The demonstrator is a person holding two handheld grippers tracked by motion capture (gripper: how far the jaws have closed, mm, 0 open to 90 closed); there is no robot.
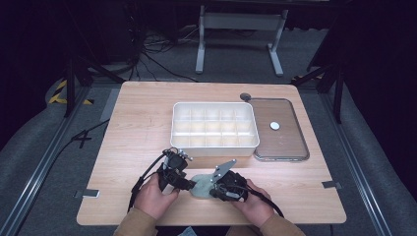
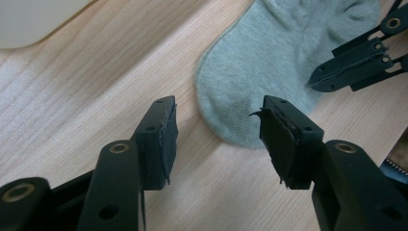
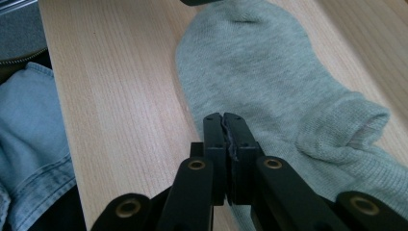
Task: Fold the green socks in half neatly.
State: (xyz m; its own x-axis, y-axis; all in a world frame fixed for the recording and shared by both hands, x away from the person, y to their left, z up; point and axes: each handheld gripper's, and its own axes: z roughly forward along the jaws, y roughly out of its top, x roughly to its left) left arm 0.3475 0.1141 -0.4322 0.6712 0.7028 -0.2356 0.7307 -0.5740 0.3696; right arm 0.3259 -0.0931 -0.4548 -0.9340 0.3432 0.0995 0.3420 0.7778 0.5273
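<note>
In the high view, grey carpet (image 1: 34, 142) and black cables fill the dim left edge. A pale wooden table (image 1: 137, 123) spans the centre. At lower centre the left gripper (image 1: 183, 183) gapes, released, beside the toe of a flat grey-green cotton sock (image 1: 200, 187). The right gripper (image 1: 212, 189) is clenched on the sock's edge. Above sit a white compartmented plastic box (image 1: 215, 127) and, rightward, a clear lid (image 1: 280, 129).
</note>
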